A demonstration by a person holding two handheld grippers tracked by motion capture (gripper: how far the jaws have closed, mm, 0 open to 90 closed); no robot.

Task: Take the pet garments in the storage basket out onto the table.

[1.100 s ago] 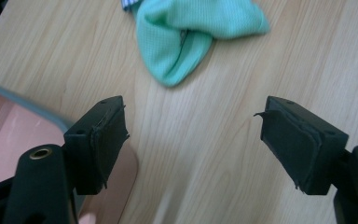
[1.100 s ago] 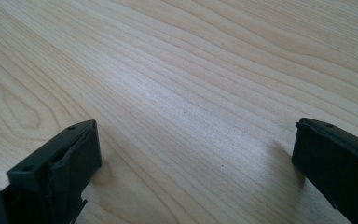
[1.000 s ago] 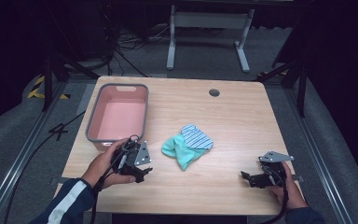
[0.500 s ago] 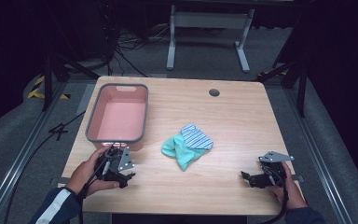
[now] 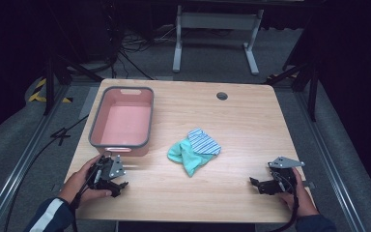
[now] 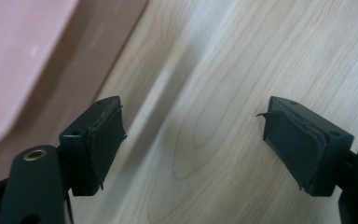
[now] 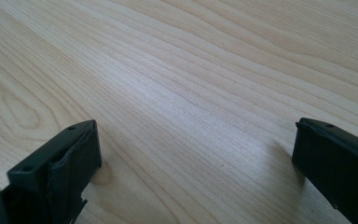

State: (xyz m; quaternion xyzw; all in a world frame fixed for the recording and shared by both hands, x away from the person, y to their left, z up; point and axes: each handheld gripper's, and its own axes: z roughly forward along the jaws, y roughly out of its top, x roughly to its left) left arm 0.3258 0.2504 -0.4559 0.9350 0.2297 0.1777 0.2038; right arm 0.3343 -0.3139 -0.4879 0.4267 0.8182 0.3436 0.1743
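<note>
A pink bin (image 5: pixel 94 130) with a grey rim stands at the table's left. Near the middle lies a teal cloth (image 5: pixel 186 157) with a blue-striped cloth (image 5: pixel 204 143) partly on top of it. My left gripper (image 5: pixel 121 186) sits low over the front left of the table, just in front of the bin. It is open with only bare wood between its pads, and its jaws have just opened a little further. In the left gripper view the left gripper (image 6: pixel 191 149) has the bin's wall (image 6: pixel 23 60) at its upper left. My right gripper (image 5: pixel 255 183) rests at the front right, open and holding nothing. The right gripper (image 7: pixel 196 163) looks onto bare wood.
The wooden table (image 5: pixel 241 130) has a round cable hole (image 5: pixel 221 95) near its back edge. A metal stand (image 5: pixel 216 21) and cables lie on the dark floor behind. Rails run along both sides of the table.
My left hand has drawn back toward the table's front left corner, away from the cloths, and sunk lower. The right hand has stayed put.
</note>
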